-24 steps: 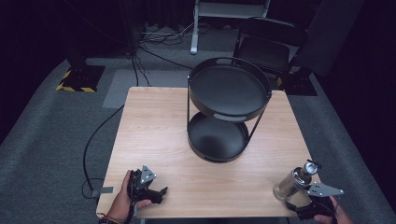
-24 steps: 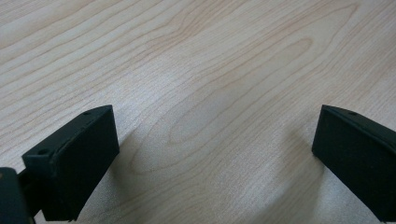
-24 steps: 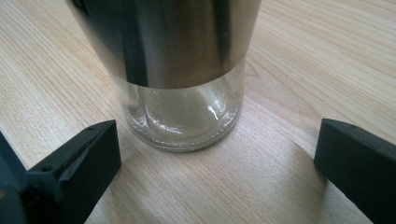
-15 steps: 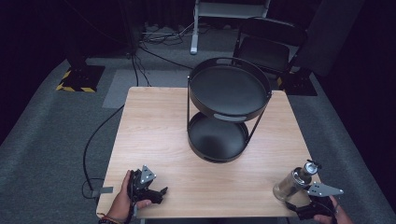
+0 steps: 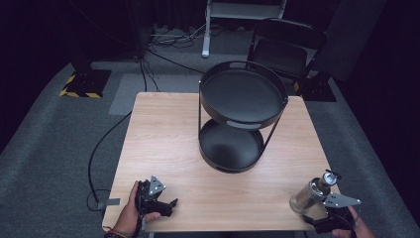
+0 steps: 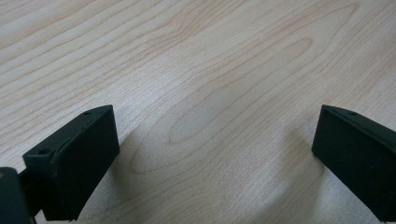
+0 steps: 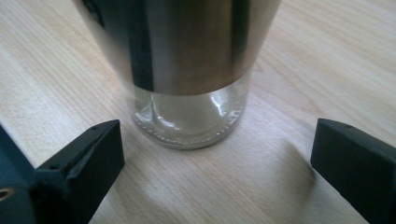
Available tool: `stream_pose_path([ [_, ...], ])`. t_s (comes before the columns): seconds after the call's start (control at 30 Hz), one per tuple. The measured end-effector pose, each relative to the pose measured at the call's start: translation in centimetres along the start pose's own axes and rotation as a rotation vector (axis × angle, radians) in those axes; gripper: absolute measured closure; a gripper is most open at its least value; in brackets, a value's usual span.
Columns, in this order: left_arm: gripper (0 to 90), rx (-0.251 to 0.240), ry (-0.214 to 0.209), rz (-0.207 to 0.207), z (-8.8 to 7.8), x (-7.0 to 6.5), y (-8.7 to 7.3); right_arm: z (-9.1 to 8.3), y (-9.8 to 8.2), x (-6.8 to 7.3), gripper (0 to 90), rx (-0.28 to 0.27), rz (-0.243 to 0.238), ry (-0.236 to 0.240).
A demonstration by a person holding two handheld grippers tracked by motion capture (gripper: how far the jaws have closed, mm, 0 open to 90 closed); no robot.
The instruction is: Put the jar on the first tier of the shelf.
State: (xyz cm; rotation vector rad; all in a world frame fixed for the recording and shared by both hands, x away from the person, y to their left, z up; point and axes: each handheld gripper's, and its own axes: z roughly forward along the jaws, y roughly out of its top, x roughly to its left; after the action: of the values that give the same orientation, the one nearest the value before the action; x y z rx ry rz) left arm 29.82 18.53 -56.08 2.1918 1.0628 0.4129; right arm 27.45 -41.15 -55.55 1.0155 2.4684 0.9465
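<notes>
Nearest, at the table's (image 5: 163,129) front edge: left gripper (image 5: 168,204) low over bare wood, jaws wide apart, holding nothing. Right gripper (image 7: 212,154) at front right corner, jaws apart, steel-sleeved glass bottle (image 7: 187,60) upright just beyond them. Farther back on the table, black two-tier tray stand (image 5: 241,94).

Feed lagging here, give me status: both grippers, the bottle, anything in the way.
Left gripper open, over bare table. Right gripper open, bottle upright just ahead, not gripped. Two-tier tray stand mid-table, apart from both.
</notes>
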Motion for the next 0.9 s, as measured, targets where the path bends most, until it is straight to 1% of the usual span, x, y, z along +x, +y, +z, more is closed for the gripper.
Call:
stream_pose_path([
  [0.07, 0.4, 0.000, 0.000, 0.000, 0.0, 0.0, 0.0, -0.3, 0.2, 0.1, 3.1, -0.019, 0.012, 0.024],
  [0.17, 0.4, 0.000, 0.000, 0.000, 0.0, 0.0, 0.0, -0.6, 0.6, 0.5, 3.1, -0.023, -0.008, 0.018],
  [0.3, 0.4, 0.000, 0.000, 0.000, 0.0, 0.0, 0.0, -0.9, 1.1, 0.8, 3.1, -0.030, -0.009, 0.020],
  [0.43, 0.4, 0.000, 0.001, 0.000, 0.0, 0.0, 0.0, -1.2, 1.5, 0.9, 3.2, -0.046, 0.003, 0.032],
  [0.6, 0.4, -0.001, 0.000, 0.000, 0.0, 0.0, 0.0, -1.6, 1.9, 0.9, 3.6, -0.067, 0.033, 0.039],
  [0.67, 0.4, 0.000, 0.000, 0.000, 0.0, 0.0, 0.0, -1.7, 2.1, 0.9, 3.8, -0.071, 0.040, 0.037],
  [0.8, 0.4, 0.000, 0.000, 0.000, 0.0, 0.0, 0.0, -1.8, 2.5, 1.2, 3.9, -0.083, 0.034, 0.031],
  [0.83, 0.4, 0.000, 0.001, 0.000, 0.0, 0.0, 0.0, -1.9, 2.7, 1.4, 4.9, -0.089, 0.030, 0.013],
  [0.9, 0.4, 0.000, 0.000, 0.000, 0.0, 0.0, 0.0, -2.0, 2.9, 1.4, 5.0, -0.094, 0.031, 0.008],
])
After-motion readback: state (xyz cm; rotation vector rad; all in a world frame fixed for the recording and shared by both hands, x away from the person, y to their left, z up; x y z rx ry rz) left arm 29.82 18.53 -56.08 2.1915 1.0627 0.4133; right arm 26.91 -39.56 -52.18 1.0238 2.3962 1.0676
